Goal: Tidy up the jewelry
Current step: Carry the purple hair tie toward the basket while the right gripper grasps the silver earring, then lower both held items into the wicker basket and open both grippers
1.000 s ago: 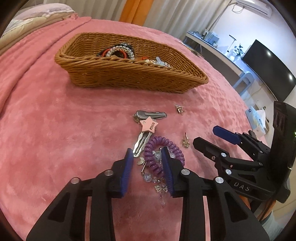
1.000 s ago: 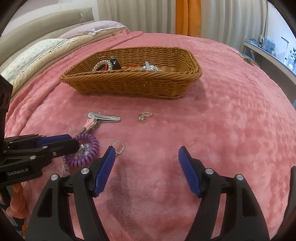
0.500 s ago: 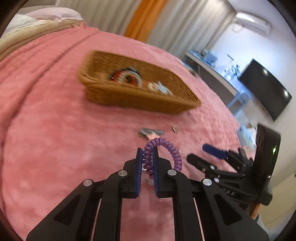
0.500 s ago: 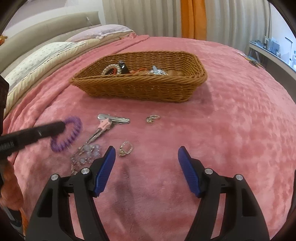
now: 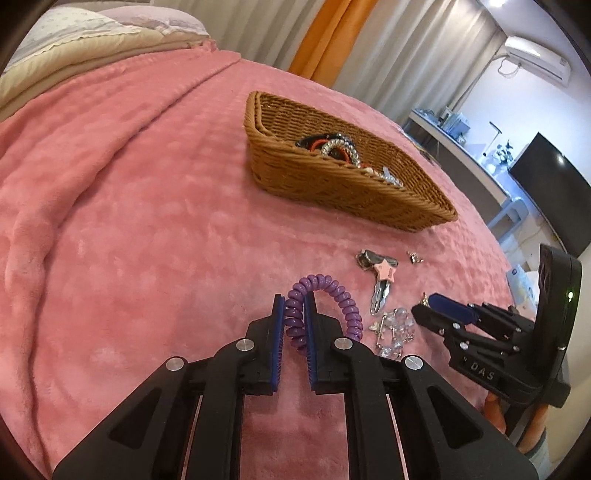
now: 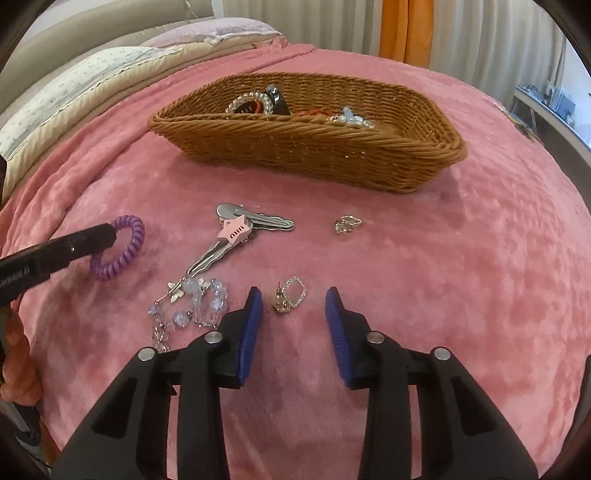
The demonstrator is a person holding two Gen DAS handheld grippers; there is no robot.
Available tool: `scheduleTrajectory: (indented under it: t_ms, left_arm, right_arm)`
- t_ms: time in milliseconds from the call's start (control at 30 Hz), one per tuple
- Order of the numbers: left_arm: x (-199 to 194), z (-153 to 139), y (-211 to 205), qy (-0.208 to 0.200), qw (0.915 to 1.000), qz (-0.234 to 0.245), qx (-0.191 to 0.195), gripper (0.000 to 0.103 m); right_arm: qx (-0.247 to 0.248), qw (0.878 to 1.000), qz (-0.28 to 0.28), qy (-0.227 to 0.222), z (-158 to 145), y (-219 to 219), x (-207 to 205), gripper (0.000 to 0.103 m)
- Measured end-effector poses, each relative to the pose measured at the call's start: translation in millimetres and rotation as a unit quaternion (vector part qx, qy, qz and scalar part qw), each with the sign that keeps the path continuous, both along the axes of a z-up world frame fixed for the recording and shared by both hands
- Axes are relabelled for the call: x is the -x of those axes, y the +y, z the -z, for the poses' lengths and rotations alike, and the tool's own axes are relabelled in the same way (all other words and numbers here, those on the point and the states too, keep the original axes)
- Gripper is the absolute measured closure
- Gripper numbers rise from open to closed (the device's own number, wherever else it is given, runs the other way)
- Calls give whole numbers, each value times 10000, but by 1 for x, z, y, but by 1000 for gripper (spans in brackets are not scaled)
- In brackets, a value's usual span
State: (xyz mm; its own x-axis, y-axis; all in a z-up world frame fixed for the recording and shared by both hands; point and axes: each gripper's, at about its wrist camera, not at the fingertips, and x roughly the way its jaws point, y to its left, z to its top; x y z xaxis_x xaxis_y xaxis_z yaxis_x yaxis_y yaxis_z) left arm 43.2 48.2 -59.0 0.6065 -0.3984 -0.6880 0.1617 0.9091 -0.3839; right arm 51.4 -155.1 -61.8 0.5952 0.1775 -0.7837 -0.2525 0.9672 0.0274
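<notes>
Left tongs (image 5: pixel 294 320) are clamped on a purple coil bracelet (image 5: pixel 325 295), with one side of the loop pinched between the blue pads (image 5: pixel 279 332) and the rest arching out to the right, lifted off the bed. Right tongs (image 6: pixel 293 314) stand apart, low over a small rhinestone earring (image 6: pixel 290 294) that lies on the blanket between the two blue pads (image 6: pixel 249 332) without touching either.

Just left of that earring lies a clear beaded bracelet (image 6: pixel 192 306) with small butterfly charms. Beyond it are two silver hair clips (image 6: pixel 236 232), crossed, one carrying a pink star. A second small earring (image 6: pixel 347 224) rests to the right of the clips, well apart from the first.

Farther back sits a long wicker basket (image 6: pixel 306 144), holding beaded bangles (image 6: pixel 251 103), a dark piece and some pale blue and orange items; what exactly they are is hard to tell.

Everything rests on a bed covered by a plush pink blanket (image 6: pixel 480 258). Cream and lilac pillows (image 6: pixel 92 74) line the far left edge. Behind the bed hang grey curtains with an orange panel (image 6: pixel 402 29). In the left wrist view the room's right side shows a desk, a dark television screen (image 5: pixel 550 192) and a wall air conditioner (image 5: pixel 535 59).
</notes>
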Motion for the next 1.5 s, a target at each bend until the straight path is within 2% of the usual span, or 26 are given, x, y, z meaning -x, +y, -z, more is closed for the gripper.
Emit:
scheduleTrajectory:
  t_ms: [33, 167, 400, 533, 800, 867, 1000, 1200, 1333, 1500]
  left_arm:
    - [0, 1, -1, 1, 10000, 25, -19, 94]
    - [3, 2, -2, -31, 10000, 73, -16, 94]
    - [5, -2, -1, -126, 9998, 121, 56, 94]
    - [8, -9, 0, -240, 9994, 167, 157, 94]
    - [4, -60, -8, -884, 9957, 210, 157, 94]
    - [-5, -77, -13, -1082, 9937, 254, 119, 94]
    - [-31, -100, -25, -1321, 9909, 271, 35, 94]
    - [-83, -106, -48, -1331, 9907, 283, 29, 94]
    - [-111, -87, -66, -1132, 9927, 420, -42, 94]
    - [-129, -57, -78, -820, 9948, 593, -94, 94]
  right_arm:
    - [-30, 10000, -63, -12, 0, 1, 1, 84]
    - [-92, 9998, -146, -96, -2, 0, 5, 93]
    - [-250, 9994, -177, -173, -7, -6, 14, 93]
    - [-348, 9986, -181, -353, -20, -10, 22, 93]
    - [-445, 9928, -89, -1109, -83, -22, 23, 93]
    - [-455, 9903, -33, -1311, -101, -27, 12, 93]
    - [-488, 9883, 82, -1446, -121, -34, -25, 93]
    - [-628, 9916, 183, -1115, -119, -42, -96, 93]
    - [-499, 9962, 140, -703, -99, -36, -140, 93]
    - [-244, 9992, 35, -329, -74, -24, -166, 93]
